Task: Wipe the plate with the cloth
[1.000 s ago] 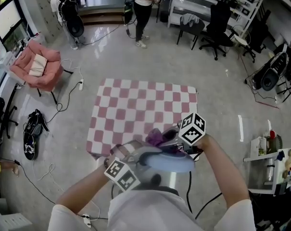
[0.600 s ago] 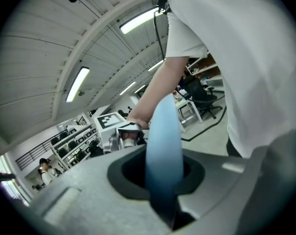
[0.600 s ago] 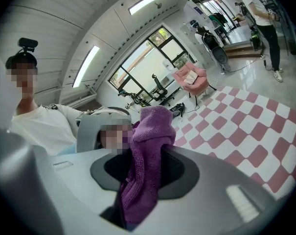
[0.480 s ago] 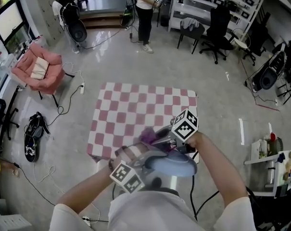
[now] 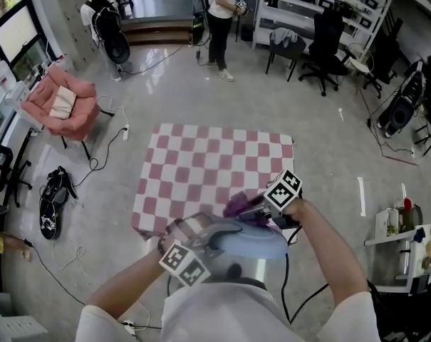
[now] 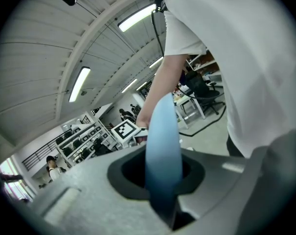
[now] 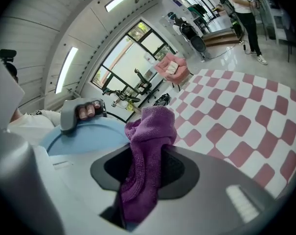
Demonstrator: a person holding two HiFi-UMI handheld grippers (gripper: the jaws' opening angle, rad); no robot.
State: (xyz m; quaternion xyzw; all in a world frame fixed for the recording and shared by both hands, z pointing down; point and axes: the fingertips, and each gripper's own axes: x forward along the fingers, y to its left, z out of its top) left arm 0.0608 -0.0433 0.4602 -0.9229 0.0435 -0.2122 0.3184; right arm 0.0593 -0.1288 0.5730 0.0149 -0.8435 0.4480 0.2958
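Right gripper (image 5: 252, 206) was shifted rightward across the plate (image 5: 254, 244) | cloth (image 7: 145, 165) is clamped in its jaws | plate rim is pinched by left gripper (image 6: 162, 202) | cloth is best kept pressed flat, strokes overlapped.

A: Surface?
B: One square table (image 5: 214, 164), legs not visible. A pink-and-white checked tablecloth (image 7: 236, 114) covers the whole top and hangs over the edges.
A: Under it?
B: Pale grey glossy floor (image 5: 329, 155). A black cable (image 5: 94, 164) lies on the floor left of the table.
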